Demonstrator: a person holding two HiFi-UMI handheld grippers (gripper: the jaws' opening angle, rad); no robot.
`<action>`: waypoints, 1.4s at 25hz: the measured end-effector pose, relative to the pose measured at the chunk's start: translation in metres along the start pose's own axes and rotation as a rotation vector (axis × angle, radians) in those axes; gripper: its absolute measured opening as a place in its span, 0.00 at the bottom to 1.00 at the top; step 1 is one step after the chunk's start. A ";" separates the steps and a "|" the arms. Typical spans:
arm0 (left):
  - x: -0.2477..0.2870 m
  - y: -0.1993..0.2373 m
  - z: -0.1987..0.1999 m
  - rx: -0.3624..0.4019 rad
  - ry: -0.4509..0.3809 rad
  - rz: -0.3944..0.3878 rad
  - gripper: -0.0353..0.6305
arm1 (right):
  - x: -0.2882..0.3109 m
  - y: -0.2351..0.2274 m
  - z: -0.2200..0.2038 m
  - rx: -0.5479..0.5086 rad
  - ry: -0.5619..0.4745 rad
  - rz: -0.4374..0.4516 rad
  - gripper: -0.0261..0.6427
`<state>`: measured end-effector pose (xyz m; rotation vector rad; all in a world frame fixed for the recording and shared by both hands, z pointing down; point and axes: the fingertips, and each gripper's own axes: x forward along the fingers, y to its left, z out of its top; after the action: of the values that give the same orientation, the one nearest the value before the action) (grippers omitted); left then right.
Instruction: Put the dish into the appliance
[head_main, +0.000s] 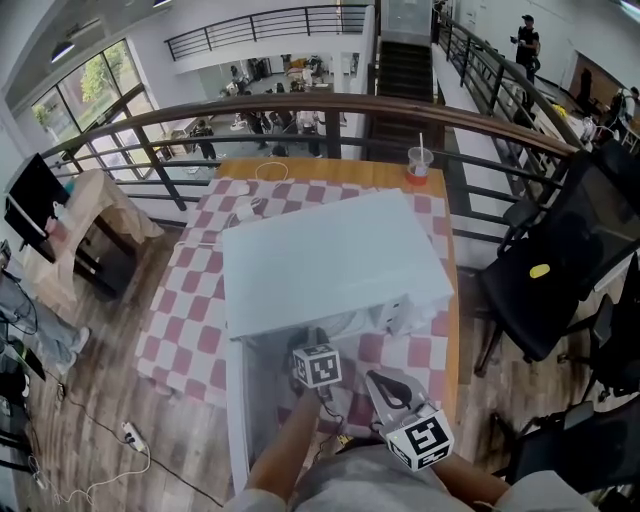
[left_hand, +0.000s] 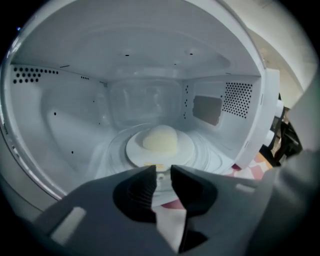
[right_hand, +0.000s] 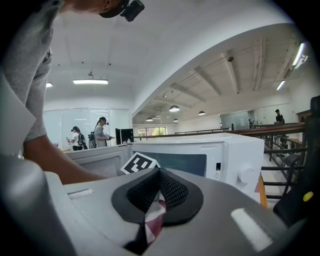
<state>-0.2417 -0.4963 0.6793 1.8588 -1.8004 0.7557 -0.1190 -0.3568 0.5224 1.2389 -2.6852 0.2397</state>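
Note:
A white microwave (head_main: 330, 260) stands on the checked tablecloth (head_main: 190, 310) with its door (head_main: 236, 410) swung open on the left. In the left gripper view a white plate (left_hand: 134, 151) carrying a pale yellow mound (left_hand: 160, 139) rests on the glass turntable inside the cavity. My left gripper (left_hand: 162, 170) sits at the cavity's mouth just in front of the plate. Its jaws stand a narrow gap apart with nothing between them. Its marker cube (head_main: 317, 366) shows at the opening. My right gripper (right_hand: 160, 172) hangs shut and empty to the right of the opening (head_main: 375, 380).
The microwave's control panel with a knob (right_hand: 245, 174) lies right of the cavity. A plastic cup with a straw (head_main: 420, 160) stands at the table's far edge by a railing (head_main: 300, 105). A black chair (head_main: 560, 270) is at the right. A power strip (head_main: 130, 435) lies on the floor.

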 end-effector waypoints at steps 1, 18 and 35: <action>0.000 0.004 0.000 -0.017 0.004 0.006 0.14 | -0.001 0.001 0.000 -0.002 0.001 -0.001 0.04; -0.135 -0.043 -0.004 -0.198 -0.261 -0.219 0.07 | -0.015 0.006 0.004 -0.033 0.001 0.033 0.04; -0.303 -0.154 -0.055 -0.148 -0.374 -0.256 0.07 | -0.175 -0.011 -0.027 -0.006 -0.006 0.011 0.04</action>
<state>-0.0929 -0.2233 0.5318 2.1796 -1.7222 0.1853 0.0039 -0.2289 0.5101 1.2255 -2.6961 0.2294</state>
